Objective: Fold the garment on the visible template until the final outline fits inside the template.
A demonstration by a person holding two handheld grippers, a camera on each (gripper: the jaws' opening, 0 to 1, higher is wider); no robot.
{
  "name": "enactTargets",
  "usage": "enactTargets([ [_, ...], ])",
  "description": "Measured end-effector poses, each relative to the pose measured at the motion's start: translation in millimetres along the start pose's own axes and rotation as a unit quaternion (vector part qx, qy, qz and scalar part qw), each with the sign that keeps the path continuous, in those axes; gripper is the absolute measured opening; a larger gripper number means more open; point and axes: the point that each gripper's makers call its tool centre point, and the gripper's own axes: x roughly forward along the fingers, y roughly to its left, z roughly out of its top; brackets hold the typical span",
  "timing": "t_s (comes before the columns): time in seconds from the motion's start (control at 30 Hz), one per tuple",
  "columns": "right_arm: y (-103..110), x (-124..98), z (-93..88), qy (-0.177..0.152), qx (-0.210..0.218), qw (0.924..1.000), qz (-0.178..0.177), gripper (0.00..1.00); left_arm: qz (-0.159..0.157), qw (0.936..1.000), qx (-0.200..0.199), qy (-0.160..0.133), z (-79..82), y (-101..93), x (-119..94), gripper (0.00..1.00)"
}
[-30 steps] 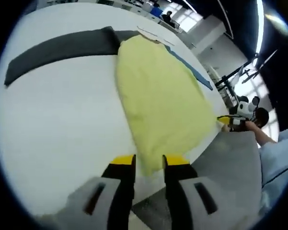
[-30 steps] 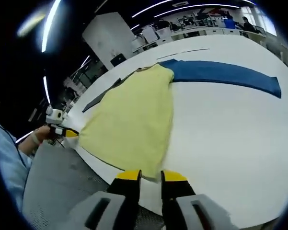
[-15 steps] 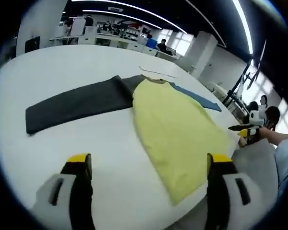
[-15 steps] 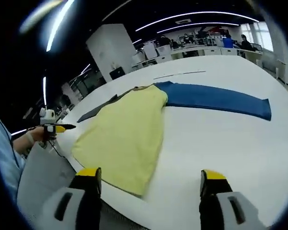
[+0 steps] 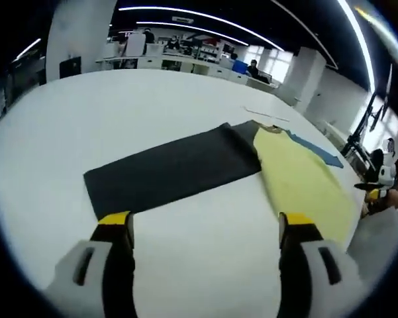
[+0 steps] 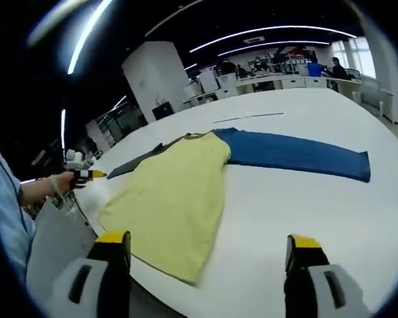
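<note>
- Your garment lies flat on the white table: a soft, matte yellow body, wide at the hem and narrowing toward the neck, with one long blue sleeve stretched toward the right of the right gripper view.
- In the left gripper view, the other sleeve is a dark grey strip running from mid-frame toward the lower left, joined to the yellow body at the right.
- Your left gripper has its yellow-tipped jaws spread wide at the bottom of the frame, holding nothing; the grey sleeve's end lies just above the left jaw.
- Your right gripper is likewise spread wide and empty, the hem corner between its jaws.
- The right gripper view shows the blue sleeve at full length; the left gripper view shows just a sliver.
- Desks and ceiling light strips fill the background.
</note>
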Motion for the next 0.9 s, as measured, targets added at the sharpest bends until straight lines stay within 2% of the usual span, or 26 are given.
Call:
enactTargets([
  [0.03, 0.6, -0.6, 2.0, -0.003, -0.001, 1.0, 0.002, 1.0, 0.014, 0.9999, -0.003, 0.001, 0.6, 7.1, -1.0, 0.87],
  [0.1, 2.4, -1.1, 4.6, -0.006, -0.005, 0.9999, 0.007, 1.0, 0.02, 0.9998, -0.001, -0.001, 3.1, 16.2, -0.8, 0.86],
  [0.17, 0.1, -1.5, 3.1, 0.002, -0.007, 1.0, 0.0, 1.0, 0.045, 0.9987, -0.019, 0.015, -3.0, 30.8, -1.7, 0.84],
  [0.23, 0.8, -2.0, 4.4, -0.001, -0.011, 0.9999, 0.003, 1.0, 0.059, 0.998, -0.02, 0.011, -1.9, 42.0, -1.1, 0.83],
  [0.27, 0.3, -2.3, 4.0, 0.0, -0.011, 0.9999, 0.002, 1.0, 0.073, 0.9967, -0.033, 0.012, -3.1, 49.6, -1.5, 0.82],
  [0.3, -0.6, -2.9, 3.3, 0.002, -0.011, 0.9999, 0.0, 1.0, 0.073, 0.9967, -0.035, 0.01, -2.7, 56.8, 0.9, 0.8],
  [0.4, -0.9, -4.3, 2.5, 0.004, -0.011, 0.9999, -0.001, 1.0, 0.086, 0.9951, -0.047, 0.01, -4.4, 57.9, 4.3, 0.67],
  [0.5, -1.8, -6.4, 1.7, 0.004, -0.009, 0.9999, -0.003, 1.0, 0.107, 0.9921, -0.065, 0.007, -7.8, 82.4, 6.5, 0.47],
  [0.57, -2.6, -7.9, 1.4, 0.005, -0.008, 0.9999, -0.005, 1.0, 0.118, 0.9897, -0.08, 0.015, -14.4, 92.7, 7.8, 0.43],
  [0.63, -1.5, -10.0, 0.0, 0.005, -0.007, 0.9999, -0.006, 1.0, 0.122, 0.9891, -0.082, 0.011, -15.6, 101.2, 9.8, 0.41],
  [0.7, -4.9, -10.6, 0.1, 0.006, -0.005, 0.9999, -0.008, 0.99, 0.132, 0.9873, -0.088, 0.007, -16.1, 108.3, 8.5, 0.33],
  [0.83, -8.5, -13.6, -1.5, 0.008, -0.003, 0.9999, -0.013, 0.99, 0.128, 0.9853, -0.113, -0.006, -15.2, 114.8, 11.0, 0.21],
  [0.9, -8.2, -13.7, -2.3, 0.009, -0.004, 0.9998, -0.015, 0.99, 0.129, 0.9846, -0.118, -0.002, -17.5, 118.3, 12.5, 0.14],
])
